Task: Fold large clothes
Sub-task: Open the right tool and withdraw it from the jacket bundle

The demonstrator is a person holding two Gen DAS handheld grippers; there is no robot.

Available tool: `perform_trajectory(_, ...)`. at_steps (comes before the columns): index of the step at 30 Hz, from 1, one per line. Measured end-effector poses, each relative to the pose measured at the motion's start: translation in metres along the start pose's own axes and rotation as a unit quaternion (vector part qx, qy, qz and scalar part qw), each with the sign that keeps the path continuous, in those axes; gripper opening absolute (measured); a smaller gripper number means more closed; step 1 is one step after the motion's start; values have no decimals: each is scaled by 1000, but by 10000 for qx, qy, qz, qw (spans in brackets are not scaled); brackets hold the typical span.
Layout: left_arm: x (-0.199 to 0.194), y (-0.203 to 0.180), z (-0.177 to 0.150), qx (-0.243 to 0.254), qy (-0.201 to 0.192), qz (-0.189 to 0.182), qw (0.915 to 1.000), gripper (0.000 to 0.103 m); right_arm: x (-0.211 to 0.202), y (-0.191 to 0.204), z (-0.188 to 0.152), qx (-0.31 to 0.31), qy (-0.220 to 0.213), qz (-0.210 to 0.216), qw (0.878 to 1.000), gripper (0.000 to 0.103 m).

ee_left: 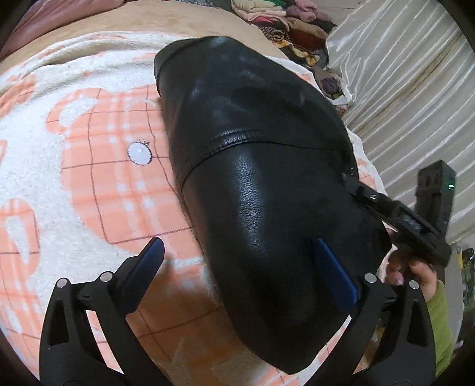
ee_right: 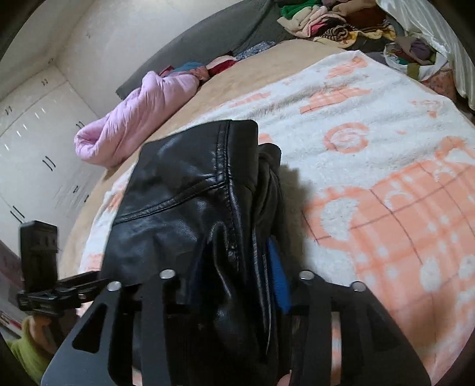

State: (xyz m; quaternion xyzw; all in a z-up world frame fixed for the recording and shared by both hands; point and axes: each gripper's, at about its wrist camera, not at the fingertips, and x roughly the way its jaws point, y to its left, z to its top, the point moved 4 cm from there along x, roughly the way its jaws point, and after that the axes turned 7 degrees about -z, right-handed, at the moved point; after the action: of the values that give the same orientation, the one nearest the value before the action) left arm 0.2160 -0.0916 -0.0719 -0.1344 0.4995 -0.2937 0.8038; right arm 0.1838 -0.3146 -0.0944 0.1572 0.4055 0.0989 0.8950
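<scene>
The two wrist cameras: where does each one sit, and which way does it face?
Left wrist view: sits on the left gripper, facing down at the folded black leather jacket on the white-and-orange fleece blanket; jaws wide open, right gripper and hand at right.
Right wrist view: sits on the right gripper, facing along the jacket's edge; leather between its fingers, green sleeve at left.
Shared: jacket, blanket, clothes pile.
</scene>
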Motion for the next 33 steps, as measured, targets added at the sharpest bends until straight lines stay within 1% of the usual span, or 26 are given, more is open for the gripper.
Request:
perform_trajectory(1,1,-1,2,20,-3,12,10000,94,-9,-2,-3,-22,-47,-72,10000,62)
perform_trajectory(2,1,-3,1,50,2,25,10000,94,-15,-1,-5,-42,-72,-93,9999,65)
perform_trajectory(5,1,-8,2,101,34,37,9999,94,-35,-2,-17,-32,-89,31,10000,67)
perform_trajectory(8,3,-14,4,239,-39,200,9995,94,-43,-8,-32,129,111,151,9997,67)
perform_trajectory(9,2,-16,4,279,-45,229,9993,93,-42,-11,-37,165,209,178,9995,64)
perform_trajectory(10,2,-17,4,317,-43,252,9992,93,-41,-11,-41,167,280,178,9993,53)
perform_trajectory(11,2,-18,4,349,-38,275,9990,93,-39,-13,-47,153,384,225,9989,46)
perform_trajectory(12,2,-19,3,373,-27,282,9989,93,-37,-13,-51,194,419,320,9984,35)
perform_trajectory(13,4,-20,4,404,-5,301,9987,93,-35,-14,-56,246,436,305,9983,30)
perform_trajectory(14,5,-21,3,425,7,329,9986,93,-32,-13,-60,246,451,303,9982,26)
perform_trajectory(15,6,-22,3,452,-4,387,9982,93,-31,-10,-64,351,455,400,9975,24)
perform_trajectory(17,7,-21,4,504,-13,446,9977,93,-31,-3,-71,586,470,706,9947,23)
perform_trajectory(18,9,-22,2,525,-9,501,9974,93,-29,3,-75,480,400,604,9962,24)
perform_trajectory(19,12,-21,3,529,18,529,9972,93,-26,6,-77,358,355,382,9980,27)
perform_trajectory(20,17,-20,2,496,75,488,9975,93,-21,8,-78,173,336,54,9993,27)
perform_trajectory(21,21,-20,3,451,101,462,9979,93,-19,9,-78,17,318,-111,9994,28)
perform_trajectory(23,25,-18,4,398,77,468,9981,93,-21,10,-75,-136,216,-199,9995,31)
perform_trajectory(25,24,-17,4,363,45,390,9986,93,-24,13,-73,-233,190,-305,9991,32)
perform_trajectory(26,25,-16,5,315,44,322,9990,93,-29,19,-70,-361,131,-395,9985,32)
perform_trajectory(29,23,-15,5,283,19,279,9992,93,-34,30,-65,-798,-3,-654,9947,26)
perform_trajectory(31,25,-17,5,279,46,216,9994,93,-30,27,-61,-793,19,-775,9938,23)
perform_trajectory(33,24,-22,3,326,3,161,9993,93,-35,21,-56,-727,-91,-763,9944,23)
